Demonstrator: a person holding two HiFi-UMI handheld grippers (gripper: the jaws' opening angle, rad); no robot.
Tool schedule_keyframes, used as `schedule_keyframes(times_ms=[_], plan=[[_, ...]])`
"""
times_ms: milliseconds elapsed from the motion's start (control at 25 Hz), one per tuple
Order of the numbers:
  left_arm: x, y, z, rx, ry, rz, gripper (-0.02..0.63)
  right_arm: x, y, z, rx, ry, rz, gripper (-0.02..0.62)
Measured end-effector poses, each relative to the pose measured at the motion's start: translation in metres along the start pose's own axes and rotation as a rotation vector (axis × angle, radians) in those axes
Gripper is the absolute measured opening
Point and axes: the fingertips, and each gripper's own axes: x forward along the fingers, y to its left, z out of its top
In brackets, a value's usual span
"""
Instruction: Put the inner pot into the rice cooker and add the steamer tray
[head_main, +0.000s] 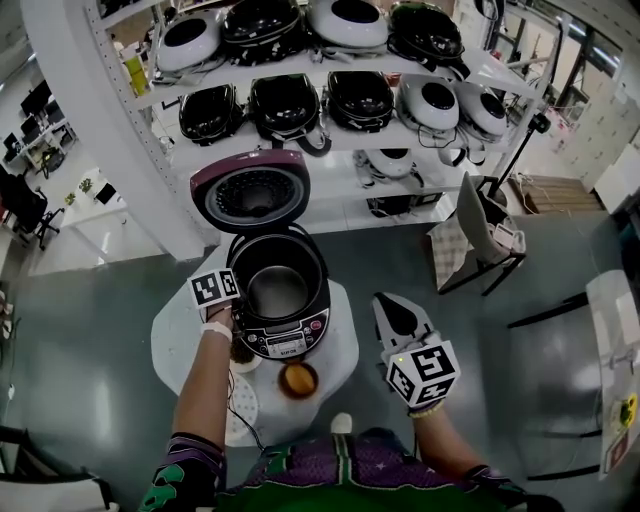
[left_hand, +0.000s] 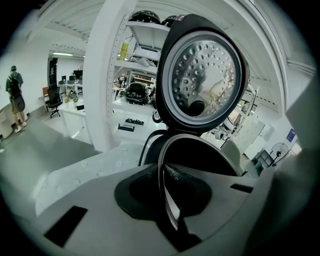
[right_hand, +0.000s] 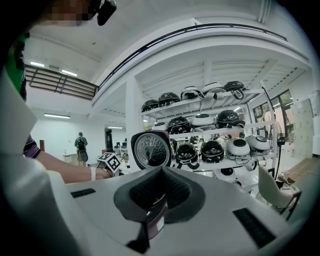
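On the inner pot (head_main: 278, 292) rim, left tongs (left_hand: 167, 192) clenched; right tongs (head_main: 390, 305) clenched empty, well apart rightward.

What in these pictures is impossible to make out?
- Rice cooker panel print: head view, too small to read.
- White disc on the table: head view, partly under the left forearm.
- Brown round thing: head view, too small to identify.
- Rice cooker body: right gripper view, mostly behind the right gripper.

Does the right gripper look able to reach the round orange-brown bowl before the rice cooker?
Probably yes: nothing stands between the right gripper and the round orange-brown bowl, though its jaws are shut.
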Motion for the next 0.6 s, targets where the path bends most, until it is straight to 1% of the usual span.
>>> schedule_keyframes(times_ms=[160, 280, 440, 600], plan=[[-0.004, 0.003, -0.001, 0.002, 0.003, -0.010, 0.052, -0.004, 0.000, 0.003, -0.002, -0.008, -0.002, 0.006], [-0.009, 0.006, -0.003, -0.002, -0.011, -0.004, 0.052, -0.007, -0.001, 0.003, 0.000, -0.011, -0.004, 0.006], [-0.020, 0.011, -0.003, -0.012, -0.047, 0.014, 0.054, -0.012, -0.002, 0.003, 0.006, -0.017, -0.005, 0.006], [-0.034, 0.013, -0.005, -0.043, -0.099, 0.011, 0.054, -0.016, -0.004, 0.003, 0.010, -0.024, 0.004, 0.006]])
